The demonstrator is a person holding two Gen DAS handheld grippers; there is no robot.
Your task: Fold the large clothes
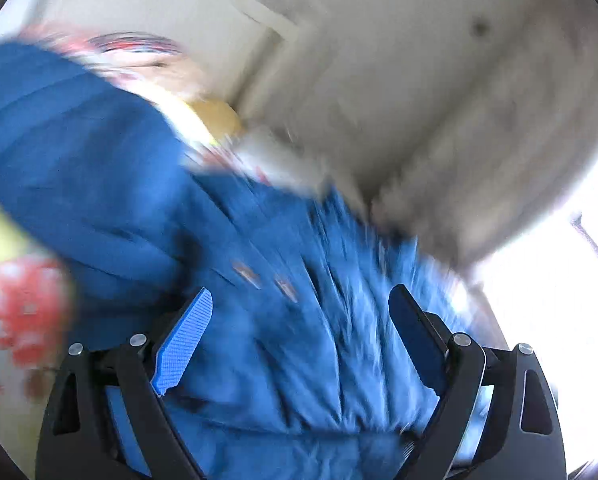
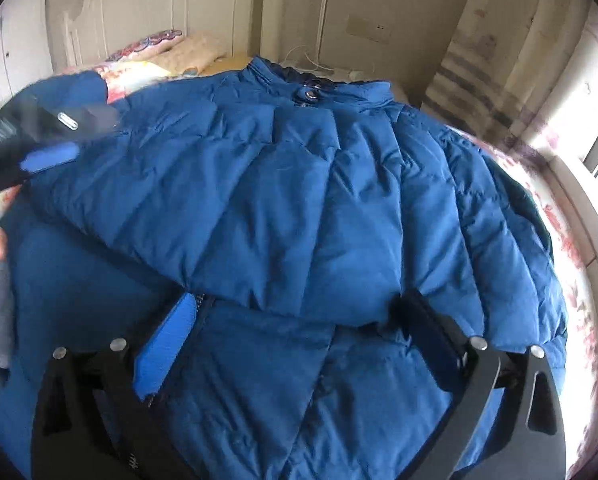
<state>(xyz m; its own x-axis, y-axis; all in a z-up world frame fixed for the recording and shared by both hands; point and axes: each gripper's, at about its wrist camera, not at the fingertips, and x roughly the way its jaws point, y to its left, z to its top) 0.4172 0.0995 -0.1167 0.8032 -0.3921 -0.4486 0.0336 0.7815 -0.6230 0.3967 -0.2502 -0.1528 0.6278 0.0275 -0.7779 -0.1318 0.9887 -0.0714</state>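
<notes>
Blue puffer jacket [image 2: 299,208] lies spread on the bed [image 2: 571,248], collar [image 2: 311,80] toward the headboard end, body covering most of the mattress out to the right edge. One sleeve [image 2: 171,184] looks already folded diagonally across the chest; lower part with the zipper [image 2: 199,300] still lies open at the near edge. My read: early-to-mid fold, one sleeve in, other side and the bottom-up fold still to do.

Right tongs [image 2: 295,336]: jaws wide apart over the sleeve hem, nothing clamped, pads clear of the fabric. Left tongs [image 1: 299,332]: jaws also apart, jacket fabric bunched between them, but that view is motion-blurred, so I can't confirm any pinch; in the right wrist view they hang over the jacket's left shoulder.

Material: quilted, slick nylon-type shell with puffy stitched channels, metal snap at the collar. Bulky and springy, so I'd expect folds to rebound. Bed sheet is a red floral print, soft underlay.
</notes>
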